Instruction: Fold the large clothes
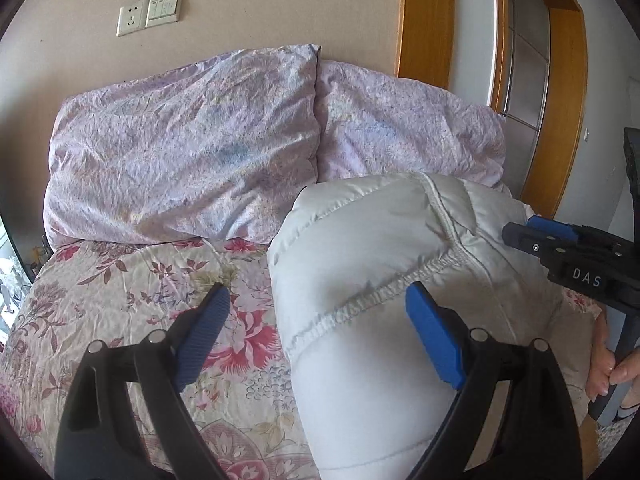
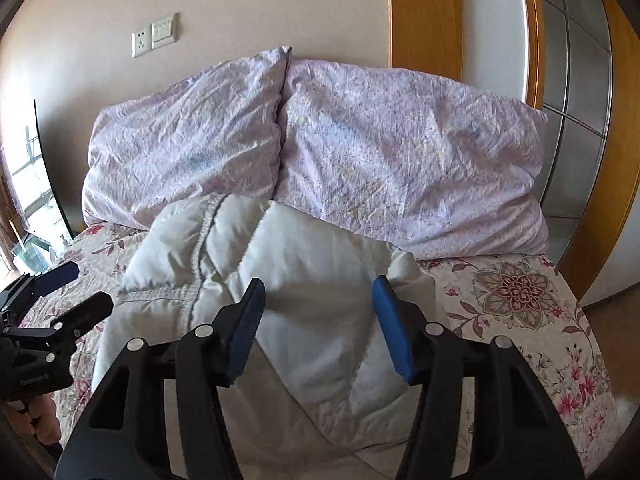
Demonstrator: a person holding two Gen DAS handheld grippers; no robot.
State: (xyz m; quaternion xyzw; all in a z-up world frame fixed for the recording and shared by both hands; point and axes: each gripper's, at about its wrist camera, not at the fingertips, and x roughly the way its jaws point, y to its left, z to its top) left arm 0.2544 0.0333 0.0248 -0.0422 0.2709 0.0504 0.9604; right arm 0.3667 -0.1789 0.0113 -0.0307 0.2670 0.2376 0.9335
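Note:
A white puffy down jacket (image 1: 372,264) lies bunched in a folded heap on the flowered bedspread (image 1: 132,284); it also shows in the right wrist view (image 2: 304,264). My left gripper (image 1: 320,312) is open and empty, its left finger over the bedspread, its right finger over the jacket's elastic hem. My right gripper (image 2: 320,304) is open and empty, hovering just above the jacket's middle. The right gripper also shows in the left wrist view (image 1: 532,232) at the jacket's right side. The left gripper shows in the right wrist view (image 2: 76,288) at the jacket's left edge.
Two lilac pillows (image 1: 188,148) (image 2: 408,160) lean against the beige wall at the bed's head, just behind the jacket. A wall socket and switch (image 1: 150,12) sit above. A wooden door frame (image 1: 424,20) and wardrobe (image 2: 576,92) stand at the right.

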